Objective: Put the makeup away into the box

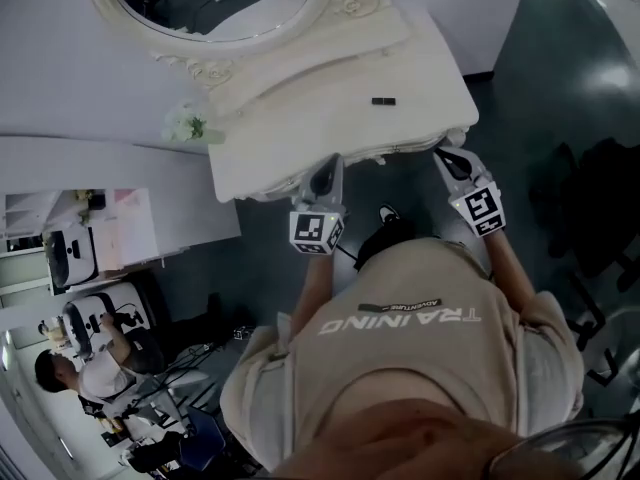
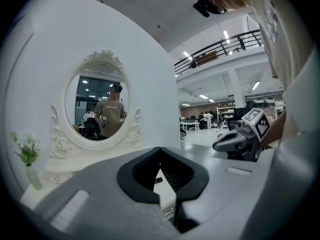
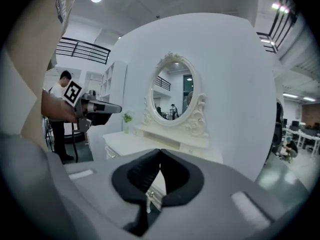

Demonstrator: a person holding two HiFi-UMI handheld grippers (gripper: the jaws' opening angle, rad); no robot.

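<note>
A small flat black makeup item (image 1: 382,101) lies alone on the white dressing table (image 1: 330,68); in the left gripper view the makeup item (image 2: 158,180) shows through the gap under the pads. No box shows in any view. My left gripper (image 1: 328,165) hovers at the table's front edge, shut with nothing between its pads (image 2: 160,150). My right gripper (image 1: 447,151) is at the table's front right corner, likewise shut and empty (image 3: 160,152). Each gripper sees the other: the right gripper (image 2: 225,143) and the left gripper (image 3: 107,108).
An oval ornate mirror (image 1: 215,8) stands at the back of the table, with a small vase of white flowers (image 1: 187,126) at its left end. White walls surround the table. A seated person (image 1: 85,363) and chairs are on the dark floor at lower left.
</note>
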